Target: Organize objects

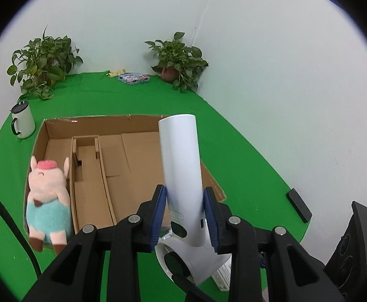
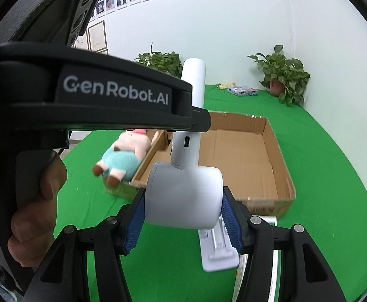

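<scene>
A white handheld fan (image 1: 180, 166) with a long handle and a round head is held by both grippers above the green table. My left gripper (image 1: 185, 216) is shut on its handle. My right gripper (image 2: 183, 220) is shut on its round head (image 2: 183, 196). An open cardboard box (image 1: 133, 156) lies just beyond, also in the right wrist view (image 2: 246, 156). A pink plush pig (image 1: 47, 196) in teal shorts lies in the box's left compartment, its legs over the near edge; it also shows in the right wrist view (image 2: 125, 156).
A white mug (image 1: 22, 120) stands left of the box. Two potted plants (image 1: 42, 63) (image 1: 178, 60) and a small colourful packet (image 1: 133, 78) sit at the back. A black block (image 1: 299, 205) lies at the right. A white stand (image 2: 217, 249) lies under my right gripper.
</scene>
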Demonstrator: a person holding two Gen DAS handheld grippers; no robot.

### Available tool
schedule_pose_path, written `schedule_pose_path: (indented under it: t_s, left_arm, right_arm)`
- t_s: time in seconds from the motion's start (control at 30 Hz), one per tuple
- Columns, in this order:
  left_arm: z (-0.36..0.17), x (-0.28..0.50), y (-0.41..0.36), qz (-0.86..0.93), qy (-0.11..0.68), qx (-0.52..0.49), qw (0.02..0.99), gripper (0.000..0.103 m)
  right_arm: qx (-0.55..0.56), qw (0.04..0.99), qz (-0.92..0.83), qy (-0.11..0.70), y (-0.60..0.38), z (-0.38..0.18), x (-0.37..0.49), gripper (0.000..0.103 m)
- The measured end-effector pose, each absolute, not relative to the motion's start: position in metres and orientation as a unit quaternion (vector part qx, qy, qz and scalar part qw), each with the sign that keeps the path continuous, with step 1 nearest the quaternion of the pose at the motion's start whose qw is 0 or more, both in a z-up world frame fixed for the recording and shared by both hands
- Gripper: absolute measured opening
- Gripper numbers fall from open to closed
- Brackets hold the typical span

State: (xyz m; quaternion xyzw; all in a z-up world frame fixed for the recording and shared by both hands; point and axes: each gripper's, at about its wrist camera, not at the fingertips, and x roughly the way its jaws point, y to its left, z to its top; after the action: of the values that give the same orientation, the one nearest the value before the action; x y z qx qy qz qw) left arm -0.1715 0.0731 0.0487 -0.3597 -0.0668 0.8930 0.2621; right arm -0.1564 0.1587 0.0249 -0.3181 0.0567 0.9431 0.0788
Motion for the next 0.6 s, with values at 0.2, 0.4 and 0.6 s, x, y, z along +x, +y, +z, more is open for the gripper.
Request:
schedule_pose_path:
  t_s: [0.2, 0.4, 0.6]
  left_arm:
    - [0.055, -0.195, 0.069, 0.893, -0.073, -0.361, 0.26, 0.029]
    - [0.047, -0.218, 0.065, 0.89, -0.083, -0.373, 0.25, 0.029]
    - [0.038, -0.237, 0.063, 0.885, -0.083, -0.388, 0.243, 0.029]
  right_arm:
    - [-0.319, 0.078, 0.943, 0.054, 0.165, 0.039, -0.183, 0.054]
    - [-0.332, 0.069, 0.939, 0.055, 0.168, 0.037, -0.21, 0.054]
    - [-0.345, 0.06, 0.934, 0.064, 0.175, 0.029, -0.232, 0.054]
